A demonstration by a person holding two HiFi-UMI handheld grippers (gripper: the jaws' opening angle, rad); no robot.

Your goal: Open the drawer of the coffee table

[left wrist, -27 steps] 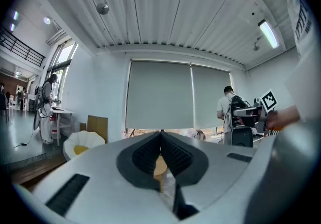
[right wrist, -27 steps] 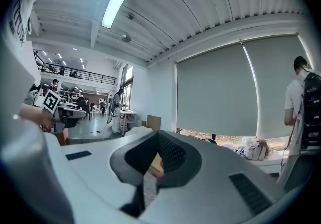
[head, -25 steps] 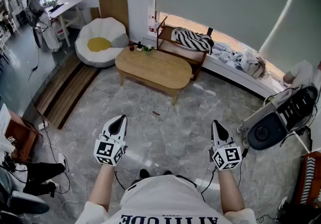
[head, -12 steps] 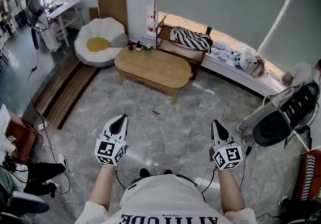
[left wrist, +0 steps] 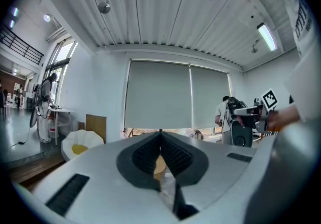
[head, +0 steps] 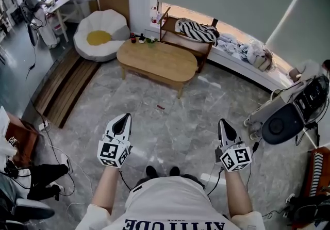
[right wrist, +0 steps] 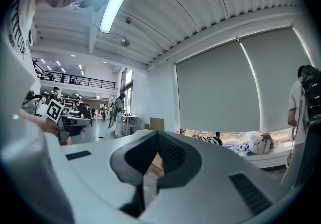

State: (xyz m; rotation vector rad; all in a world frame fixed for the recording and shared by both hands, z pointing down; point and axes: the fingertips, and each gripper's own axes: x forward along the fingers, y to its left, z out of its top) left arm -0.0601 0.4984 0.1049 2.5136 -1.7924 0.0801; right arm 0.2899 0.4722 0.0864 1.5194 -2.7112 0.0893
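— Overhead, what was recorded?
— Both tools were held level above the marble floor [head: 170,126]. The left gripper [head: 122,119] and the right gripper [head: 223,124] were each pointed toward the oval wooden coffee table [head: 157,61]. It was set well apart from them, ahead, near a white-and-yellow floor cushion [head: 100,40] and a low wooden rack [head: 183,47] draped with a striped cloth [head: 197,31]. Its drawer could not be made out from that angle.

— And along the left gripper?
— Its jaws were seen pressed together, with nothing caught between them. A tan sliver of the table was framed just past their tips. The cushion was shown at lower left, under a drawn window blind [left wrist: 160,95].

— And along the right gripper?
— The jaws were likewise clenched on nothing. The table's tan edge was glimpsed beyond them, and the striped cloth was laid out further right, below the blind.
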